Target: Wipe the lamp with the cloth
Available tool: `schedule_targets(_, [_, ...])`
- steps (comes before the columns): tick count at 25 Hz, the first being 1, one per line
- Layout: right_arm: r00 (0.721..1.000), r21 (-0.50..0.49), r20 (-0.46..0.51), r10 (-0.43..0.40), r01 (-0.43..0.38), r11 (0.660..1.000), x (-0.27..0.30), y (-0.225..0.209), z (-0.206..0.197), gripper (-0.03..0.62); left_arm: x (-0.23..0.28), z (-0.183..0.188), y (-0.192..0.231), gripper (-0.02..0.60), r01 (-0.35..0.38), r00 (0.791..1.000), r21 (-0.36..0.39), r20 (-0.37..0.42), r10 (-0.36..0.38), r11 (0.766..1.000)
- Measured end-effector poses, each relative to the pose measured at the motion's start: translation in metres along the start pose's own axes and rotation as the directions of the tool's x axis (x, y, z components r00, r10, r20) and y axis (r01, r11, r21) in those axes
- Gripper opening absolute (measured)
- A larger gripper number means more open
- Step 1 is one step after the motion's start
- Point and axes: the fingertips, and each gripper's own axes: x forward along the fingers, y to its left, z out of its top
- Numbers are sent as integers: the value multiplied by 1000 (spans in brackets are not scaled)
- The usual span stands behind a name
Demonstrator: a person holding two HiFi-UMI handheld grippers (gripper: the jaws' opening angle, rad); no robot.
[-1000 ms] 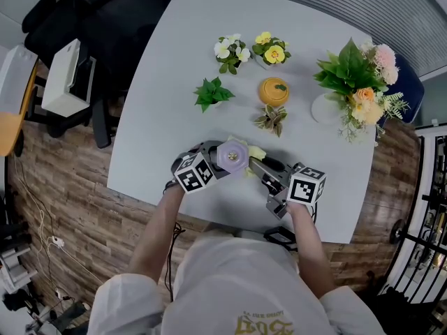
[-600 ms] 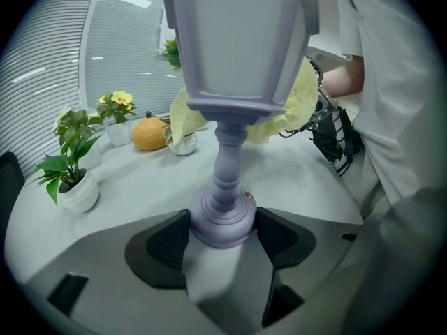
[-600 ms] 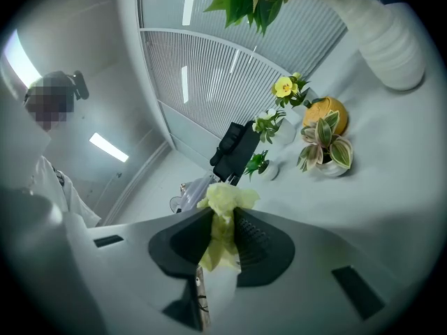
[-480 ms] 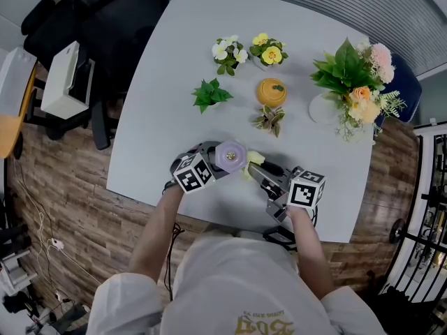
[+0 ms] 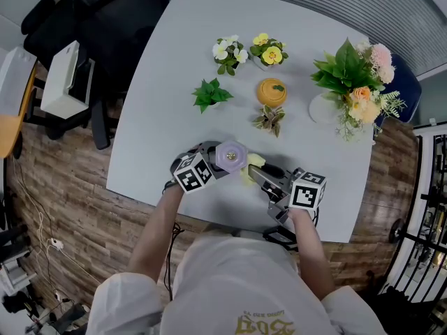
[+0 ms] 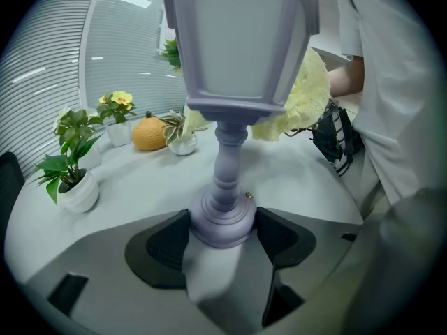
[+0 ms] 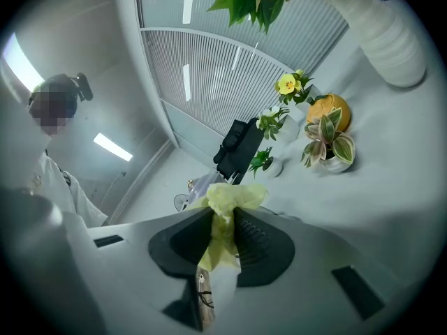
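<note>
A small lilac lantern-shaped lamp (image 6: 230,82) stands upright on the white table, seen from above as a lilac cap (image 5: 231,156) in the head view. My left gripper (image 6: 222,232) is shut on the lamp's round base (image 6: 222,222). A pale yellow cloth (image 7: 225,208) is pinched between the pads of my right gripper (image 7: 223,239). In the left gripper view the cloth (image 6: 300,100) lies against the lamp head's right side. From above the cloth (image 5: 253,160) shows just right of the lamp, with the right gripper (image 5: 260,176) behind it.
Small potted plants (image 5: 211,93), two flower pots (image 5: 231,51), an orange gourd-shaped jar (image 5: 273,91) and a little leafy pot (image 5: 269,119) stand farther back. A big bouquet in a white vase (image 5: 356,86) is at the back right. The table's near edge (image 5: 230,223) is close to me.
The right gripper with the cloth has shifted slightly along the lamp's right side. The left gripper and lamp stay put.
</note>
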Motion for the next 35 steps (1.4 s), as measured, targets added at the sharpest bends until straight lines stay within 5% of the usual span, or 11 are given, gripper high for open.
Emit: schedule_targets(35, [997,14,-64,49,-48,999,1,8,-16,98,-1,1,-1,305,0,1000,-1,3,0,1000])
